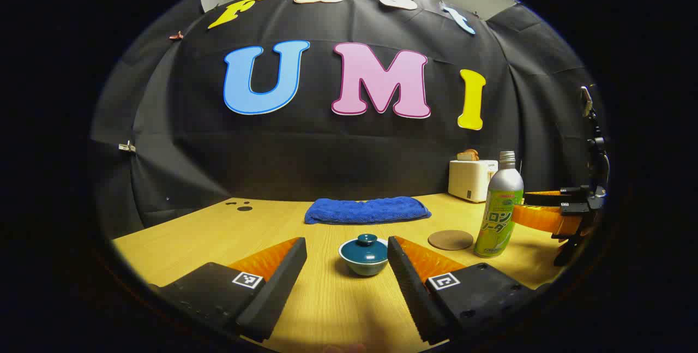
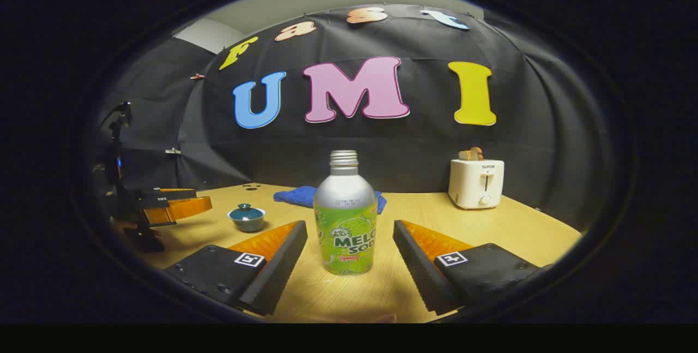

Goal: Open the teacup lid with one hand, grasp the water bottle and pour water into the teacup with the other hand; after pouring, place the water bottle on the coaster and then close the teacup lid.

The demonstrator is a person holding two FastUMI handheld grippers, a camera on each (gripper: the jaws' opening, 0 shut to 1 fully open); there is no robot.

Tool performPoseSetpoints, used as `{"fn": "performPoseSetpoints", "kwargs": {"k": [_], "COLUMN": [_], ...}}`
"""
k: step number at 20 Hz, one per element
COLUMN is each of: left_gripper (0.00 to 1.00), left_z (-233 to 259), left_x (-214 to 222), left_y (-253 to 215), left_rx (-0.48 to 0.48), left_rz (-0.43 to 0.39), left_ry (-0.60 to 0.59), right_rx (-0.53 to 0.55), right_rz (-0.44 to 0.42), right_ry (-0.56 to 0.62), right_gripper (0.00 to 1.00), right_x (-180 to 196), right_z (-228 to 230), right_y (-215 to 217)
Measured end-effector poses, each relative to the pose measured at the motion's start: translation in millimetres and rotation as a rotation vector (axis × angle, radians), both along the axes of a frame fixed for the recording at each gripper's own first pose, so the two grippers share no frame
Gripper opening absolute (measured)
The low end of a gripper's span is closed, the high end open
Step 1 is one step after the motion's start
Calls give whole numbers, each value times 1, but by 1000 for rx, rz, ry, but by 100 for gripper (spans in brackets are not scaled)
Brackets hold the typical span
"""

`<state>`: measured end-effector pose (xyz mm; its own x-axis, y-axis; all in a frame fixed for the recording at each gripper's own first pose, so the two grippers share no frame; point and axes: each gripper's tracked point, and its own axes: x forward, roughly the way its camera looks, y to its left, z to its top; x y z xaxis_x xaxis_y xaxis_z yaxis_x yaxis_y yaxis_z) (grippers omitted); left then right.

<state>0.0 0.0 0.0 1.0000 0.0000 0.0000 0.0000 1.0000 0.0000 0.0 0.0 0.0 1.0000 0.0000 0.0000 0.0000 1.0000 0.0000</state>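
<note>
My left gripper [image 1: 347, 263] stands wide, fingers flanking the teacup [image 1: 363, 263] at 12 o'clock without touching it. The lid [image 1: 366, 246] is on, its knob [image 1: 367, 238] upright at centre. My right gripper [image 2: 350, 252] is also wide, with the bottle [image 2: 346, 219] standing between the fingers at 12 o'clock, apart from both. In the left gripper view the coaster [image 1: 450, 240] lies bare at 2 o'clock of the teacup, just beside the bottle.

Judgement: the lid looks glazed ceramic, so light, slick and breakable; take it by the knob, squarely. The bottle looks like thin metal, uncapped, smooth-walled; its fill cannot be told. Grip mid-body on the label band, firmly but without denting, and keep it upright.
</note>
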Motion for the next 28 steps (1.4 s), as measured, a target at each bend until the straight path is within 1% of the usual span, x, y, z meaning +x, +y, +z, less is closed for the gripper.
{"fn": "performPoseSetpoints", "kwargs": {"k": [13, 15, 17, 18, 19, 20, 23, 25, 28], "left_gripper": [94, 94, 94, 92, 90, 86, 83, 80, 70], "left_z": [1, 1, 2, 0, -2, -7, -9, -11, -15], "left_x": [6, 10, 18, 25, 33, 42, 60, 71, 78], "left_y": [-8, -12, -23, -25, -24, -21, -21, -22, -27], "left_rx": [0, 0, 4, 16, 40, 66, 125, 145, 168], "left_rz": [-7, -27, -92, -113, -115, -113, -116, -125, -144], "left_ry": [-1, -3, -4, 6, 24, 48, 75, 82, 97], "right_rx": [1, 1, 1, 2, 1, 2, 2, 2, 2], "right_rz": [3, 3, 3, 2, 3, 2, 2, 2, 2], "right_ry": [0, 0, 0, 0, 0, 0, 0, 0, 0], "right_gripper": [98, 98, 98, 98, 98, 98, 98, 98, 98], "right_x": [3, 3, 3, 3, 3, 3, 3, 3, 4], "right_z": [1, 1, 1, 1, 0, 0, 1, 0, 0], "right_y": [3, 4, 4, 4, 4, 4, 4, 4, 5]}}
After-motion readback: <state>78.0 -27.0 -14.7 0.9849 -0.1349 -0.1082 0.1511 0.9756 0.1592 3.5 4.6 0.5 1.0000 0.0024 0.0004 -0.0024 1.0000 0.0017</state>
